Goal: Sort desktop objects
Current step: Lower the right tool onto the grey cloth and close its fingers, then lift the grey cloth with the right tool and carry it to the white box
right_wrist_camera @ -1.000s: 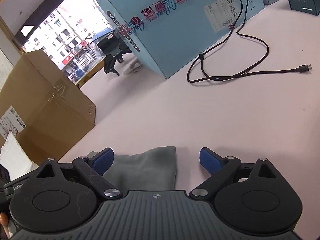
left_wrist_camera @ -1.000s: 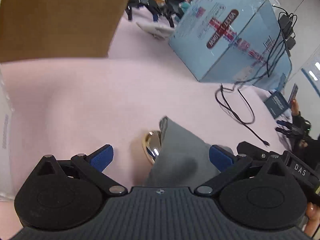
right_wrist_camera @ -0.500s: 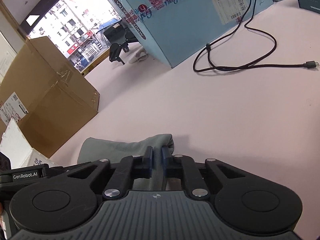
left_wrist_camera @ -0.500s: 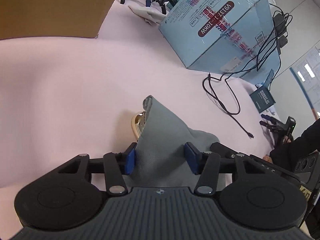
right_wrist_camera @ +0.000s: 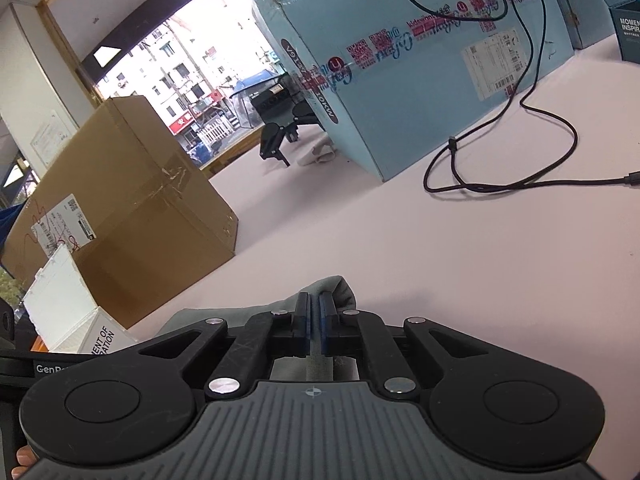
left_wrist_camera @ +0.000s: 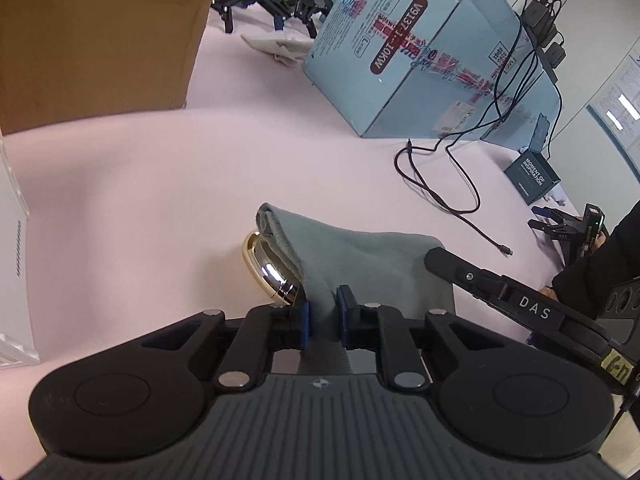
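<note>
A grey cloth (left_wrist_camera: 360, 256) is raised off the pink tabletop, held at two places. My left gripper (left_wrist_camera: 323, 308) is shut on its near edge. In the right wrist view my right gripper (right_wrist_camera: 315, 314) is shut on another edge of the grey cloth (right_wrist_camera: 340, 292). A shiny gold round object (left_wrist_camera: 268, 272) shows under the cloth's left side, half covered by it. The right gripper's black body (left_wrist_camera: 508, 300) reaches in from the right in the left wrist view.
A brown cardboard box (left_wrist_camera: 100, 36) stands at the back left and a light blue box (left_wrist_camera: 432, 52) at the back right, with black cables (left_wrist_camera: 452, 188) trailing from it. A white tray (right_wrist_camera: 64, 304) sits left. A small dark teal box (left_wrist_camera: 532, 176) is far right.
Both grippers went from open to shut on the grey cloth. The cloth has been lifted, uncovering more of the gold object.
</note>
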### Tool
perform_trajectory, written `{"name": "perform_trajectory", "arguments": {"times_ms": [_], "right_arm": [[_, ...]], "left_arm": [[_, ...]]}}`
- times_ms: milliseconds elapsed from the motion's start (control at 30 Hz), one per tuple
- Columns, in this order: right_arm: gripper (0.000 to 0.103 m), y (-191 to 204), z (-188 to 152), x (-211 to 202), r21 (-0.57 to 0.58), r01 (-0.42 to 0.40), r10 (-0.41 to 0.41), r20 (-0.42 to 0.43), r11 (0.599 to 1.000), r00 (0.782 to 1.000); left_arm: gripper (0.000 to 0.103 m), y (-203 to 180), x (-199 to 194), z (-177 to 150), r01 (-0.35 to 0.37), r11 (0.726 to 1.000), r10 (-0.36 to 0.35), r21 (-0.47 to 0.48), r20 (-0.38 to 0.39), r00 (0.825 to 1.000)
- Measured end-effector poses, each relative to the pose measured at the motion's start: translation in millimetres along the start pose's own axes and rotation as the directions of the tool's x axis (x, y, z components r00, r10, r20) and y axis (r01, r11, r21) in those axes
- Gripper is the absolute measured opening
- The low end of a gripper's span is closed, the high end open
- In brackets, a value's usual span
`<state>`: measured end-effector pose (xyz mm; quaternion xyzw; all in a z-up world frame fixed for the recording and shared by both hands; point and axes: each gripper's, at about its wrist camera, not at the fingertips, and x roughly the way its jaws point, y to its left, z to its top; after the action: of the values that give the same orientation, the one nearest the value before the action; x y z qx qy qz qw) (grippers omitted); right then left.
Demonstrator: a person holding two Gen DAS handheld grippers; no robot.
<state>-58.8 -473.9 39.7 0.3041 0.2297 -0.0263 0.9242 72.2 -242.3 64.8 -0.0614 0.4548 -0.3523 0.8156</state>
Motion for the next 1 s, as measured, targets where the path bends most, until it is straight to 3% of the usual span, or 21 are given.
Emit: {"name": "perform_trajectory", "arguments": {"times_ms": [333, 533, 733, 1000], "right_arm": [[0.004, 22.9, 2.0, -19.3, -0.058, -0.095, 0.099, 0.077, 0.994, 0.992], [0.004, 50.4, 3.8, -39.8, -0.082, -0.180, 0.190, 0.139, 0.980, 0.972], [0.004, 101.2, 4.7, -44.6, -0.156, -0.227, 0.248, 0.130, 0.961, 0.960], [0.004, 194.5, -6.2, -40.7, -0.301, -0.300, 0.339, 0.086, 0.905, 0.937]], "left_arm": [[0.010, -10.1, -32.4, 2.8, -0.045, 0.999, 0.043, 0.030, 0.072, 0.996], [0.010, -6.2, -69.1, 1.2, -0.035, 0.999, 0.033, 0.011, 0.130, 0.991], [0.010, 7.8, -124.3, -3.7, -0.041, 0.999, 0.041, -0.004, 0.230, 0.972], [0.010, 54.0, -190.1, -14.2, -0.094, 0.992, 0.116, -0.082, 0.317, 0.942]]}}
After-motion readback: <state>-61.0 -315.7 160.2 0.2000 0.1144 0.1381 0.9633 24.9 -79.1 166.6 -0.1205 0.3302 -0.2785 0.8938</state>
